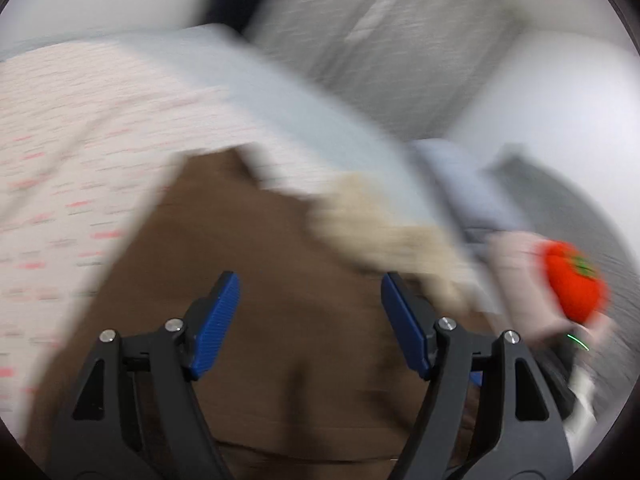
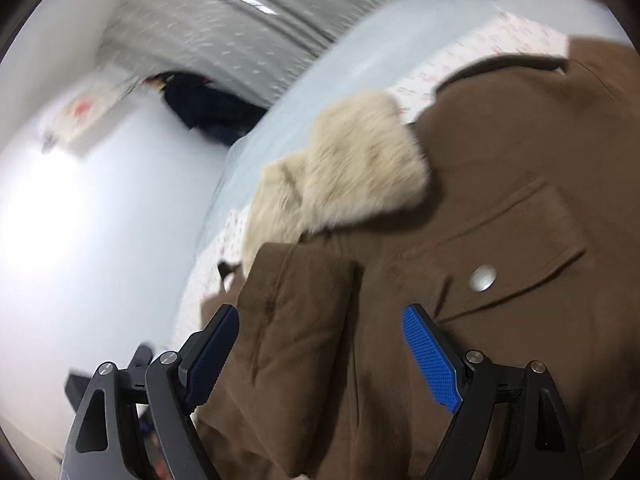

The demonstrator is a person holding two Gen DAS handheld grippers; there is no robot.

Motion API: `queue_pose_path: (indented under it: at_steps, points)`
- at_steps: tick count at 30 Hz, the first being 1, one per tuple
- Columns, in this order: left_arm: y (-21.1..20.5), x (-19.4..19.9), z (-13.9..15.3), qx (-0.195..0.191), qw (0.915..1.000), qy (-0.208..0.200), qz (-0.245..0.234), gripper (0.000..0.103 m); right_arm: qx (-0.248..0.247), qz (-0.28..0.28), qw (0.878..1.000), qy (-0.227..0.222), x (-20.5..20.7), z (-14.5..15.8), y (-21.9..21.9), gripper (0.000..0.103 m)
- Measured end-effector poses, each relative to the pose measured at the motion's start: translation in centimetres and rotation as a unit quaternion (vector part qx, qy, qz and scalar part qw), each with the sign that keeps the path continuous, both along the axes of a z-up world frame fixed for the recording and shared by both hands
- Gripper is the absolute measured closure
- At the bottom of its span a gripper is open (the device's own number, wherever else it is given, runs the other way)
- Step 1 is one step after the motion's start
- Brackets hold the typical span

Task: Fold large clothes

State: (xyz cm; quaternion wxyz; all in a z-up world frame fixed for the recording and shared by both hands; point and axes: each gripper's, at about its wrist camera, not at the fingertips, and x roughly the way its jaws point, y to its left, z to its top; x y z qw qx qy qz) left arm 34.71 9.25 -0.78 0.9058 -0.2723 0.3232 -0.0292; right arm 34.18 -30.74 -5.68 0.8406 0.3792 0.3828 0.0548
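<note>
Both my grippers, left and right, gape empty over the brown coat; next, pinch an edge to fold.

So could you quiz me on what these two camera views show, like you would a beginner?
1. What colour is the coat lying on the bed?
2. True or false: the right gripper is clamped shut on the coat.
3. What trims the coat: A) a cream fur collar, B) a red scarf, C) a zip hood?

Key: 1. Brown. 2. False: its jaws stand open over the fabric, as do those of the left gripper. 3. A.
</note>
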Motion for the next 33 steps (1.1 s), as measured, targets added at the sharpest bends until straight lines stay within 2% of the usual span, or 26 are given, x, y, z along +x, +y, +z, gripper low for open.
queue_pose_path:
  at_steps: [1, 2, 3, 4, 6, 8, 9, 10, 11, 12, 13, 14, 16, 17, 20, 22, 24, 26, 28, 29, 30, 31, 32, 33]
  points:
    - [1.2, 0.2, -0.5, -0.011, 0.9995, 0.006, 0.029, 0.03, -0.024, 0.008, 1.0, -0.002, -0.3, 0.0, 1.2, 0.017]
    - [2.5, 0.5, -1.4, -0.041, 0.9979, 0.016, 0.048, 0.03, -0.066, 0.031, 0.997, 0.018, -0.1, 0.2, 3.2, 0.017]
    - [3.0, 0.7, -1.9, -0.061, 0.9965, 0.027, 0.05, 0.031, -0.103, 0.06, 0.992, 0.028, 0.3, 0.7, 5.0, 0.017]
    - [3.2, 0.7, -2.3, -0.077, 0.9953, 0.03, 0.05, 0.031, -0.146, 0.091, 0.985, 0.015, 0.7, 1.3, 7.4, 0.017]
    - [3.0, 0.5, -2.0, -0.071, 0.9961, 0.018, 0.048, 0.031, -0.207, 0.118, 0.971, -0.003, 1.4, 1.8, 11.0, 0.017]
    - [2.5, 0.3, -1.4, -0.062, 0.9975, 0.002, 0.035, 0.031, -0.274, 0.15, 0.95, 0.015, 2.3, 0.9, 14.2, 0.017]
    - [2.4, 0.2, -1.3, -0.06, 0.9982, 0.005, 0.003, 0.031, -0.303, 0.149, 0.941, 0.028, 2.5, 0.2, 15.0, 0.017]
    - [2.1, 0.3, -1.2, -0.059, 0.9982, 0.0, -0.008, 0.031, -0.316, 0.142, 0.937, 0.046, 2.6, -0.6, 14.9, 0.017]
    - [1.6, 0.5, -1.2, -0.054, 0.9983, -0.002, -0.022, 0.031, -0.309, 0.131, 0.94, 0.062, 2.8, -1.0, 14.1, 0.018]
    - [1.3, 0.6, -1.3, -0.047, 0.9984, 0.001, -0.03, 0.031, -0.284, 0.104, 0.95, 0.076, 2.6, -1.2, 12.2, 0.018]
    - [1.2, 1.0, -1.6, -0.041, 0.9985, 0.005, -0.035, 0.031, -0.273, 0.078, 0.955, 0.083, 2.3, -1.0, 10.6, 0.019]
    - [0.7, 1.1, -1.4, -0.032, 0.9987, 0.008, -0.039, 0.031, -0.273, 0.044, 0.957, 0.087, 2.0, -0.5, 9.1, 0.019]
    - [0.0, 1.2, -1.1, -0.013, 0.9988, 0.006, -0.047, 0.031, -0.277, -0.016, 0.958, 0.071, 0.7, 1.2, 6.3, 0.019]
    - [-0.5, 1.2, -1.0, 0.0, 0.9986, 0.004, -0.053, 0.031, -0.26, -0.032, 0.964, 0.052, 0.0, 1.9, 5.2, 0.019]
    - [-1.4, 1.4, -1.1, 0.028, 0.9979, 0.009, -0.058, 0.031, -0.145, -0.024, 0.989, 0.004, -0.5, 2.4, 2.7, 0.018]
    - [-1.9, 1.6, -1.4, 0.043, 0.997, 0.02, -0.061, 0.031, -0.048, 0.011, 0.999, 0.012, 0.4, 0.8, 2.0, 0.017]
    - [-1.9, 1.7, -1.5, 0.046, 0.9969, 0.021, -0.061, 0.031, -0.015, 0.023, 0.999, 0.04, 1.1, -0.8, 2.3, 0.017]
    - [-0.7, 1.2, -1.0, 0.025, 0.9986, 0.007, -0.047, 0.031, 0.032, 0.034, 0.998, 0.046, 1.7, -2.1, 2.0, 0.017]
    - [0.7, 0.7, -0.6, 0.001, 0.9996, -0.004, -0.027, 0.031, 0.133, 0.045, 0.99, 0.018, 1.0, -2.7, 1.6, 0.017]
    - [1.5, 0.4, -0.4, -0.009, 0.9998, -0.01, -0.017, 0.035, 0.171, 0.044, 0.984, 0.005, 1.0, -3.0, 1.1, 0.017]
    - [1.8, 0.2, -0.3, -0.014, 0.9996, -0.015, -0.018, 0.04, 0.188, 0.038, 0.981, -0.004, 0.9, -3.2, 0.7, 0.017]
    - [1.9, 0.1, -0.2, -0.016, 0.9995, -0.018, -0.023, 0.047, 0.18, 0.029, 0.983, 0.0, 1.0, -3.5, 0.6, 0.017]
    - [1.7, 0.0, -0.1, -0.016, 0.9993, -0.019, -0.027, 0.048, 0.161, 0.019, 0.987, 0.013, 1.6, -3.6, 0.1, 0.019]
    - [1.3, 0.0, -0.1, -0.014, 0.9989, -0.022, -0.038, 0.049, 0.14, 0.012, 0.99, 0.027, 1.9, -4.1, 0.3, 0.034]
